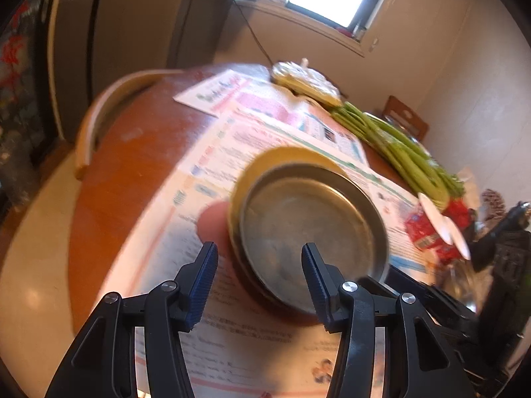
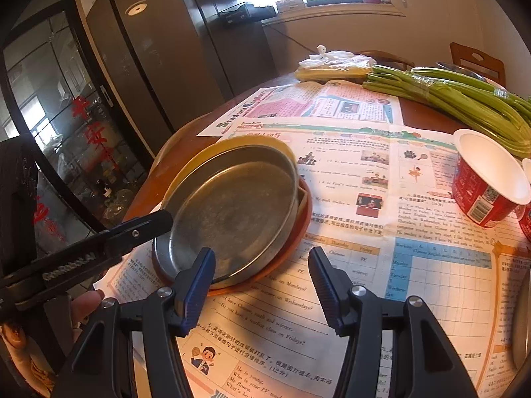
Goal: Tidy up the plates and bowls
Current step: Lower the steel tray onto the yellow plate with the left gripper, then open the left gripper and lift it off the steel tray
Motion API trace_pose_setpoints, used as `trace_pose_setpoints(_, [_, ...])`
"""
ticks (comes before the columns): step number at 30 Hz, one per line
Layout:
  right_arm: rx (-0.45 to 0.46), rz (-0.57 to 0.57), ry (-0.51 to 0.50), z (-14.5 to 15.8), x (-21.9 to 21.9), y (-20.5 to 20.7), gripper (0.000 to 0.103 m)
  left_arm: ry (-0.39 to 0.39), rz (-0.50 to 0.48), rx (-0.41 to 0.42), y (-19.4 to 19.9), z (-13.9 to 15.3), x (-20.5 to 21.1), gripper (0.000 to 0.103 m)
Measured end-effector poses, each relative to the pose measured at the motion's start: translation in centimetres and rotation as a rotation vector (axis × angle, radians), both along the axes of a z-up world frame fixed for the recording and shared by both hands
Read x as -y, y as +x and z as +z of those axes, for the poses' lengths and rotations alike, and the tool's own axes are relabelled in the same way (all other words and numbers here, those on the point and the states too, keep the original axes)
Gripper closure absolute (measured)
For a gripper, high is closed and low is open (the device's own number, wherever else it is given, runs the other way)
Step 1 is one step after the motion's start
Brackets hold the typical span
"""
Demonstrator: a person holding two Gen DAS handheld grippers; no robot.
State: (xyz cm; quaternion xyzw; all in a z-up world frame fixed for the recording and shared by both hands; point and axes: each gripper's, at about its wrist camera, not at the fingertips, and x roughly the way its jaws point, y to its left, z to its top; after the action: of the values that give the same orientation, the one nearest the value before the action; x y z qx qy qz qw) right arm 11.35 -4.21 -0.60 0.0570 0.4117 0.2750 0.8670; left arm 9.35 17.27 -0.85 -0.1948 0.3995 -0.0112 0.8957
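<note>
A stack of plates sits on the newspaper: two metal plates (image 2: 229,215) nested on a yellow plate (image 2: 252,141) and an orange plate (image 2: 282,258). It also shows, blurred, in the left wrist view (image 1: 308,229). My left gripper (image 1: 259,282) is open, its jaws wide apart just in front of the stack; from the right wrist view its finger (image 2: 126,232) reaches the stack's left rim. My right gripper (image 2: 260,285) is open and empty at the stack's near edge. Red paper bowls (image 2: 488,182) stand to the right.
Newspaper sheets (image 2: 415,265) cover the round wooden table (image 1: 132,152). A bundle of green celery (image 2: 464,99) and a plastic-wrapped yellow pack (image 2: 332,66) lie at the back. A chair back (image 1: 99,116) curves at the table's left edge. A fridge and a glass door stand behind.
</note>
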Motion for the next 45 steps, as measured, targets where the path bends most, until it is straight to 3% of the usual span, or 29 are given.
trace_pose_setpoints(3, [-0.004,0.009,0.006,-0.1,-0.1,0.1,0.045,0.001,-0.008,-0.021,-0.2,-0.7,0.3,0.049])
trace_pose_setpoints(12, [-0.01,0.007,0.019,-0.3,0.6,0.3,0.041,-0.102,-0.023,-0.057,0.5,-2.2,0.3,0.048])
trace_pose_setpoints(23, [-0.012,0.006,-0.005,-0.7,0.5,1.3,0.041,-0.059,-0.041,-0.081,3.4,-2.4,2.4,0.048])
trace_pose_setpoints(35, [-0.012,-0.073,-0.015,-1.1,2.5,4.5,0.038,-0.038,-0.08,-0.091,7.6,-2.4,5.0,0.047])
trace_pose_setpoints(45, [-0.002,-0.096,0.016,-0.9,4.1,4.8,0.038,0.042,0.018,-0.058,6.4,-1.2,4.0,0.047])
